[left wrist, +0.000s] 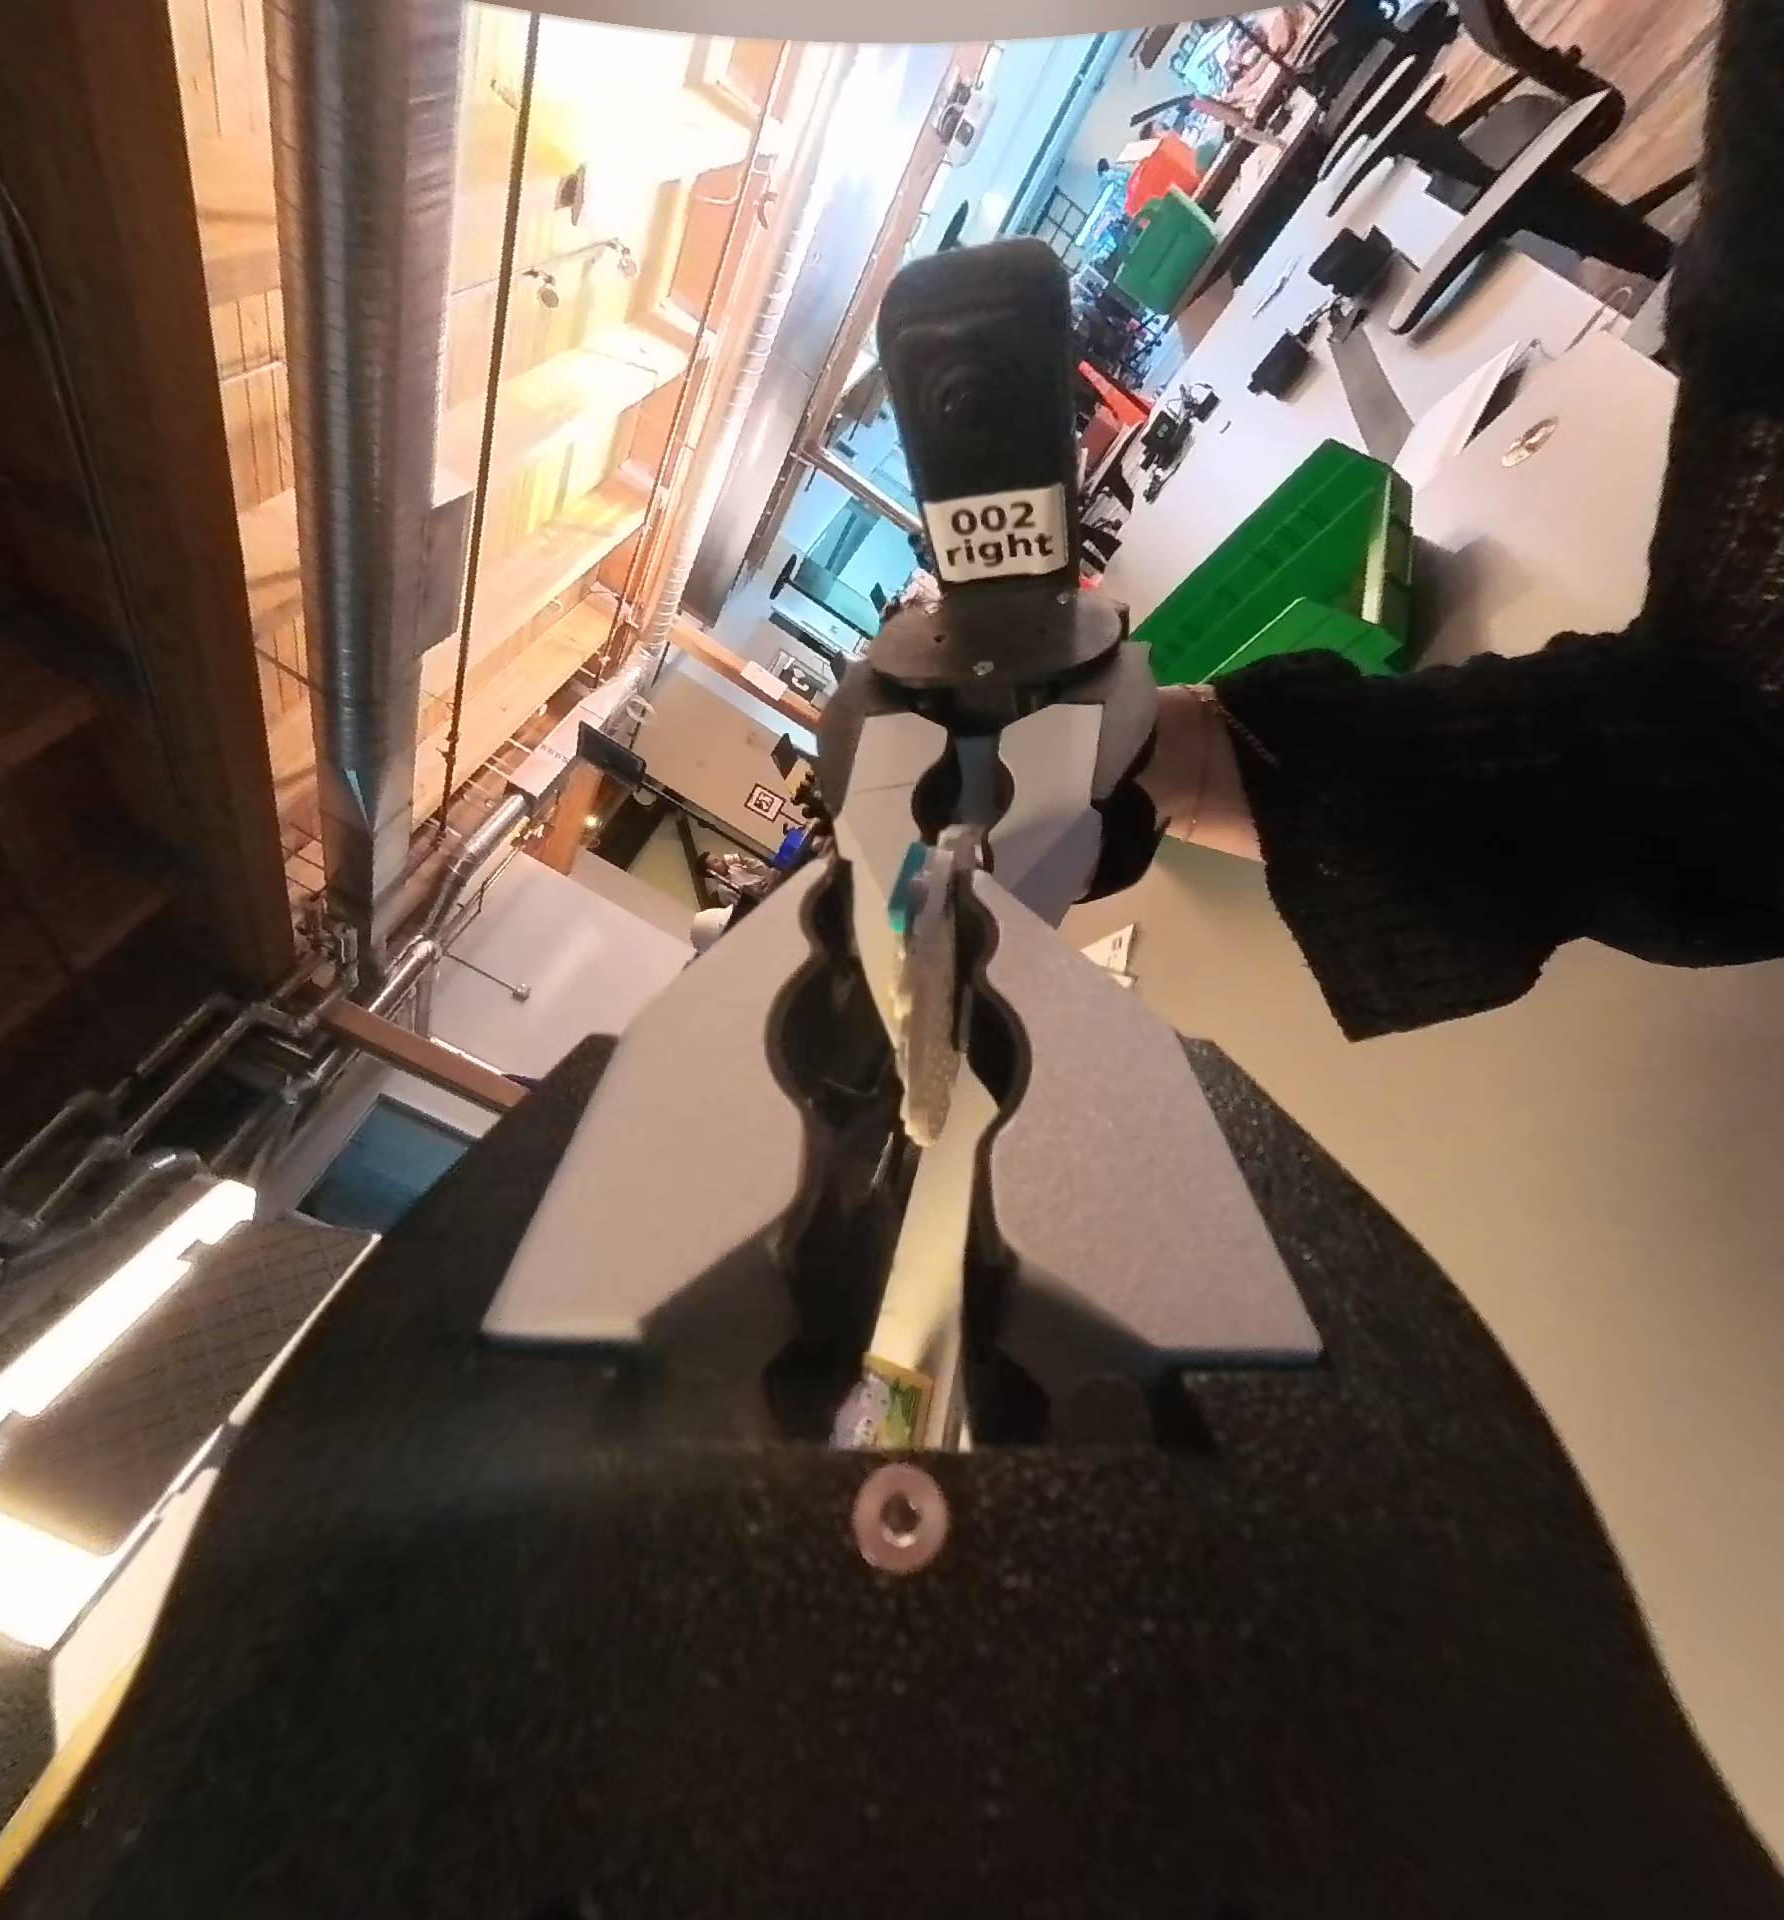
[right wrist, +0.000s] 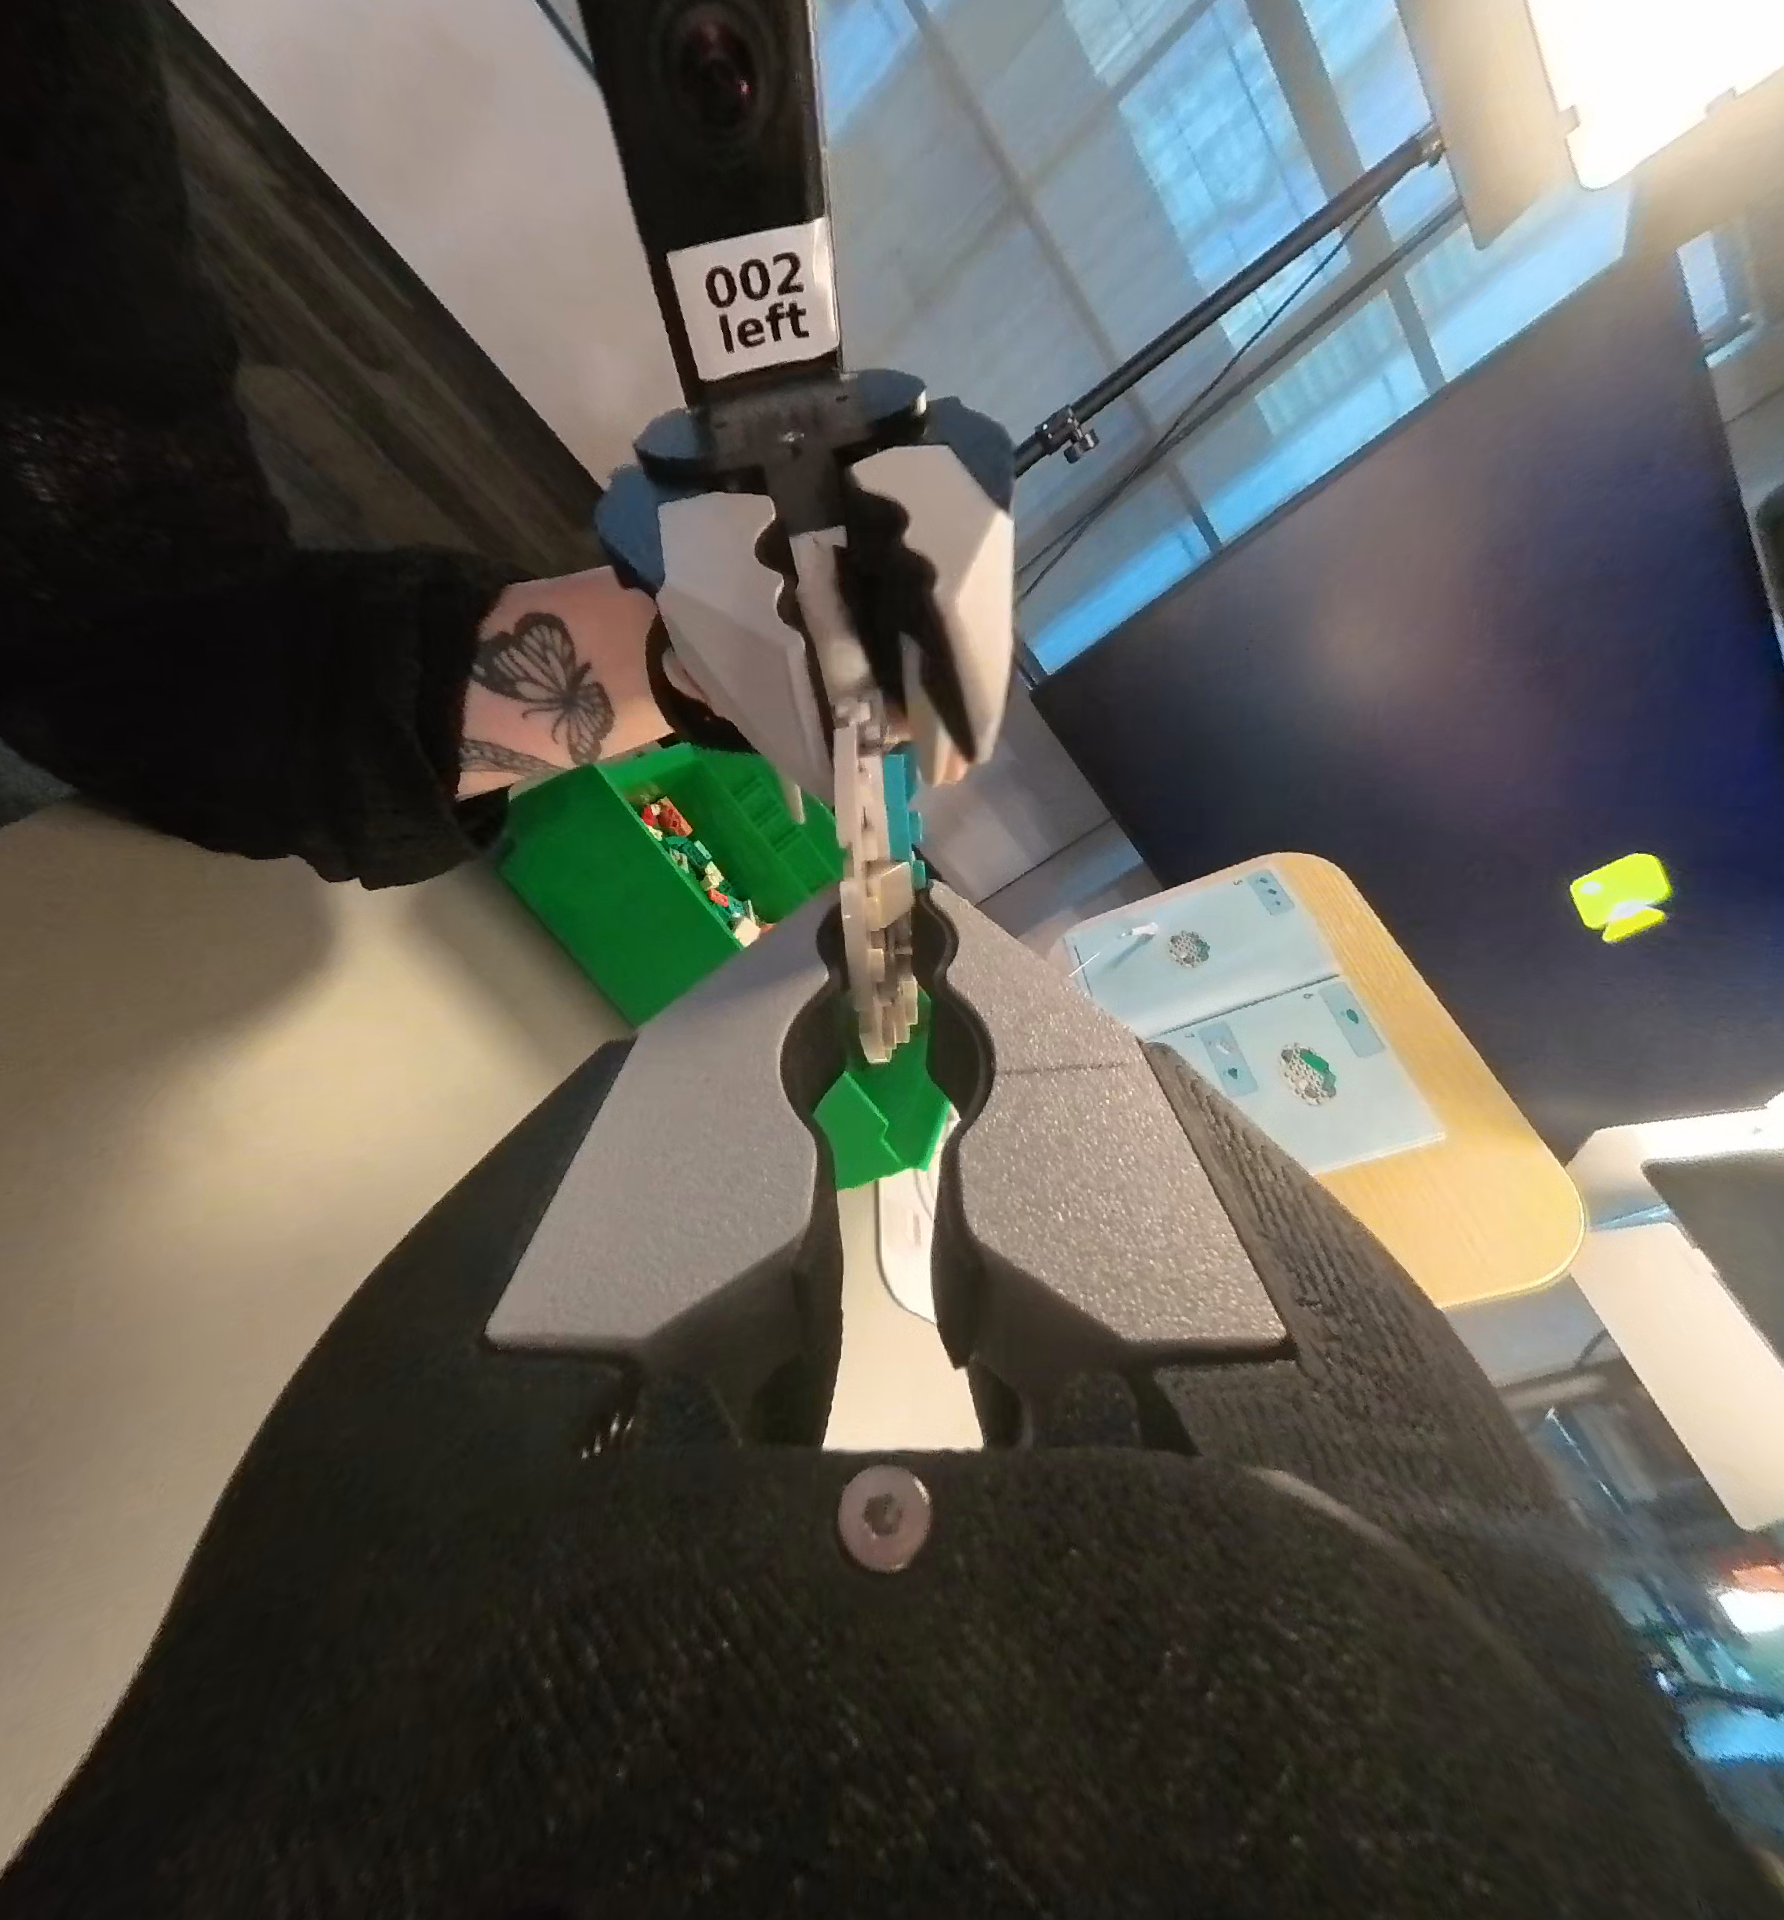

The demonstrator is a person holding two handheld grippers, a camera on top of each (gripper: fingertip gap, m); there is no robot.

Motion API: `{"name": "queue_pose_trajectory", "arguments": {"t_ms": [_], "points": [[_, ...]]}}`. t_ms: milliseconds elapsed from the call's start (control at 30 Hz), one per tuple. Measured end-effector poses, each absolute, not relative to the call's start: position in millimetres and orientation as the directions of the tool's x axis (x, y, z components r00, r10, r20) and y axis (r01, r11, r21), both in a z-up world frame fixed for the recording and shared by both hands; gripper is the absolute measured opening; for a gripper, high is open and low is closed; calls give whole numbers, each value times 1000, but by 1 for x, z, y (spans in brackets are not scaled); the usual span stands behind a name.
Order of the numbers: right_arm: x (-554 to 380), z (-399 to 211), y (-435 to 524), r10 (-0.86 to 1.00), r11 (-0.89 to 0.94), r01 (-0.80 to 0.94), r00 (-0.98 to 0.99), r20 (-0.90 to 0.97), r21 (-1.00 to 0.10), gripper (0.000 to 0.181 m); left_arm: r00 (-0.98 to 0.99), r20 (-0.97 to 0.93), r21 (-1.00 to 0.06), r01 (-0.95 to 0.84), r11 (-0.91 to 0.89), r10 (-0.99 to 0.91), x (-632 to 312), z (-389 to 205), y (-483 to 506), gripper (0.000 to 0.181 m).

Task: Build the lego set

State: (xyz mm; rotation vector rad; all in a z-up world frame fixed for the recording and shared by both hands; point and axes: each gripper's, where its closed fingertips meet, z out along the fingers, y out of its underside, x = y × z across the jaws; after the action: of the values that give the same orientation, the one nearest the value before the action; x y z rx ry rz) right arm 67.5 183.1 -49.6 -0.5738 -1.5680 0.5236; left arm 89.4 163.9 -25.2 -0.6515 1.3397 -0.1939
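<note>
Now both grippers, left (left wrist: 929, 997) & right (right wrist: 893, 997), clench the lego plate (right wrist: 872, 914) edge-on, long axis spanning tip to tip.

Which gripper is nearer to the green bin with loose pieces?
Left, probably. The left gripper hangs just over the bin; the right gripper sits farther back.

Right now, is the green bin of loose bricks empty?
No, the green bin on the table holds a pile of small red, white and teal bricks.

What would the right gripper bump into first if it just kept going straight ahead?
Probably the left gripper facing it: both grippers pinch the same flat grey lego assembly, which bridges them. The right gripper has almost no free gap ahead, though exact depth is unclear.
</note>
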Motion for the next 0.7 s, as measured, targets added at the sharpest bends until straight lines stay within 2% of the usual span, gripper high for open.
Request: {"name": "queue_pose_trajectory", "arguments": {"t_ms": [67,300,700], "points": [[66,-50,184,642,767,51,-52,765,-640,7,223,-843,-534,-235,812,-490,90,-28,162,10],[64,-52,188,648,762,53,-54,760,-646,7,213,-797,-603,-239,761,-565,87,-31,167,8],[61,-55,195,662,749,68,-52,748,-659,7,198,-831,-556,-267,788,-519,85,-35,172,7]]}}
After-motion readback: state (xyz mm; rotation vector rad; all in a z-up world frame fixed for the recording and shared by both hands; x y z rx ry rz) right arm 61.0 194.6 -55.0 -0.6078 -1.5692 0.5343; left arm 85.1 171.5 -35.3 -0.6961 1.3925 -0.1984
